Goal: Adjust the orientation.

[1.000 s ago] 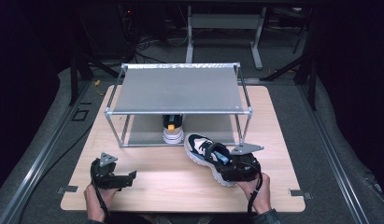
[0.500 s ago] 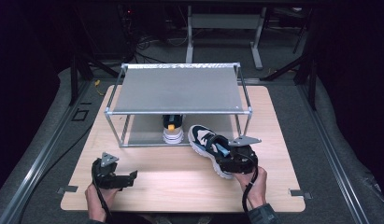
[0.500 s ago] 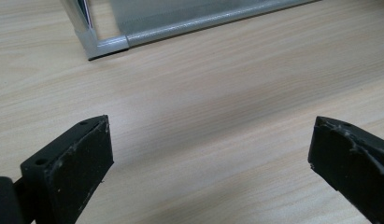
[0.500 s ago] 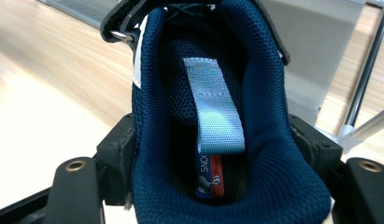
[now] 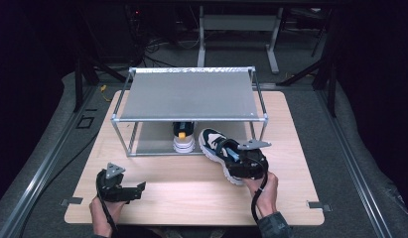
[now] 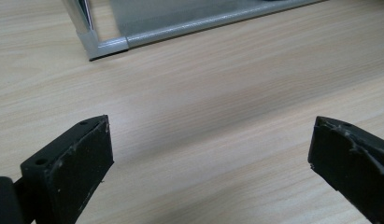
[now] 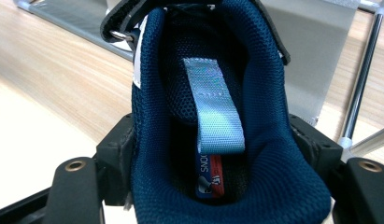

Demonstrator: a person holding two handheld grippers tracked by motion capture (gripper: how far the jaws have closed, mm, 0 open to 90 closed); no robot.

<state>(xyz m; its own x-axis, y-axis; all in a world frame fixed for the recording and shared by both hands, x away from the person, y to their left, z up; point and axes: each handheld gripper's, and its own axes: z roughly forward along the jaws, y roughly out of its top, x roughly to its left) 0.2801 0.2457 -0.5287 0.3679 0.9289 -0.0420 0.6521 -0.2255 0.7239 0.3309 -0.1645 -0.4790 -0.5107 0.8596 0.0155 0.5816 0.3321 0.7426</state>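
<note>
Here the right gripper (image 5: 241,161) has its jaws clamped on the heel end of a black and white shoe (image 5: 217,146), one jaw on each side of its blue lining (image 7: 255,154). The shoe lies on the wooden table (image 5: 191,198), toe pointing at the front edge of the metal rack (image 5: 189,96), just beside a second shoe (image 5: 183,136) standing under the rack's shelf. The left gripper (image 5: 129,191) rests low over bare table with its jaws wide apart, holding nothing.
</note>
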